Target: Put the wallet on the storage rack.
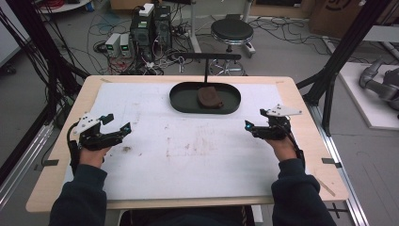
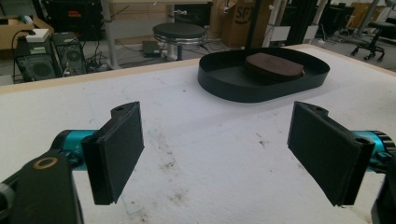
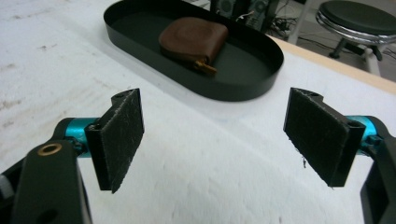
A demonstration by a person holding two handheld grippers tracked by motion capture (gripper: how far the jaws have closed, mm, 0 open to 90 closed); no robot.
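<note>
A black oval tray [image 1: 179,101] sits at the far middle of the table with a brown zipped leather pouch [image 1: 210,97] lying in it. My left gripper [image 1: 117,123] hovers low at the table's left, open, nothing between its pads. My right gripper [image 1: 254,120] is at the right, just in front of the tray's right end, open and empty too. In the left gripper view the jaws [image 2: 219,140] stand wide apart with the tray [image 2: 224,88] and pouch [image 2: 273,67] ahead to the right. In the right gripper view the jaws [image 3: 212,135] frame the tray [image 3: 224,91] and pouch [image 3: 191,39] close ahead.
A white mat [image 1: 188,160] with brown stains covers the wooden table. A black T-shaped stand [image 1: 205,59] rises behind the tray. Beyond the far edge are a round stool [image 1: 231,30], computer boxes [image 1: 150,28] and cables on the floor. Black frame posts flank the table.
</note>
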